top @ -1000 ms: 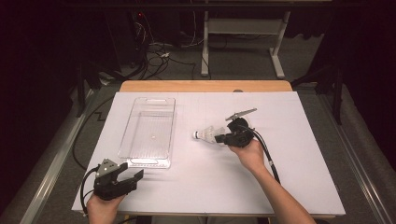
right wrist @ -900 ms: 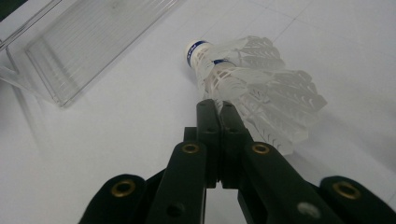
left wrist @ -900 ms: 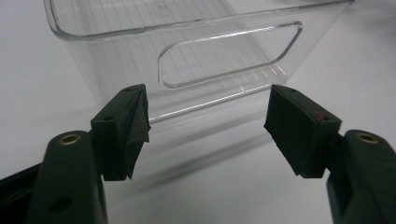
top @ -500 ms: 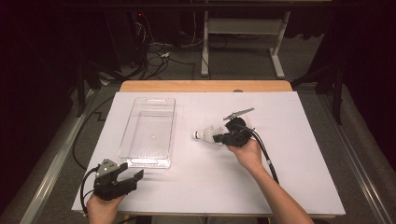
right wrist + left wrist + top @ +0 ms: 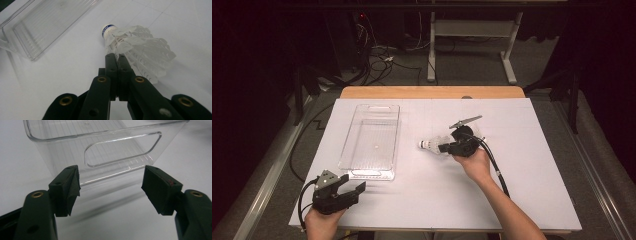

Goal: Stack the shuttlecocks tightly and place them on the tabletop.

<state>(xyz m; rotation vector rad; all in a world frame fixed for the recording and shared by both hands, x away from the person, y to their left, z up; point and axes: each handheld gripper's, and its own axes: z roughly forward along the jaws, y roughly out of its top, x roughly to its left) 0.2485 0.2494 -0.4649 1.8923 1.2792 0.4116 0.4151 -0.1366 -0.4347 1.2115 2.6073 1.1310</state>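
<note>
White tabletop (image 5: 532,190) across most of high view, wooden edge at far side, dark floor with cables beyond. Clear plastic bin (image 5: 371,140) on left-centre of tabletop, long side running away from the person, empty inside, handle cutout in the near end wall; same bin (image 5: 100,147) close ahead in left gripper view, and at upper left (image 5: 45,22) in right gripper view.

Left gripper (image 5: 354,192) at near-left corner of tabletop, held in left hand (image 5: 319,222), just short of the bin's near end. Jaws wide apart, nothing between them, pads aimed at the handle cutout; not touching the bin.

Right gripper (image 5: 444,148) right of centre, held in right hand (image 5: 474,165), pointing left toward the bin, cable trailing back along forearm. Jaws together in right gripper view, tips (image 5: 116,58) pinched on the feather skirt of the shuttlecock.

White shuttlecock (image 5: 432,145) between bin and right hand, apart from the bin, cork end pointing toward it. Close up (image 5: 135,45): white cork with blue band, feathers fanning back past the jaws. Cannot tell whether resting on tabletop or lifted off it.
</note>
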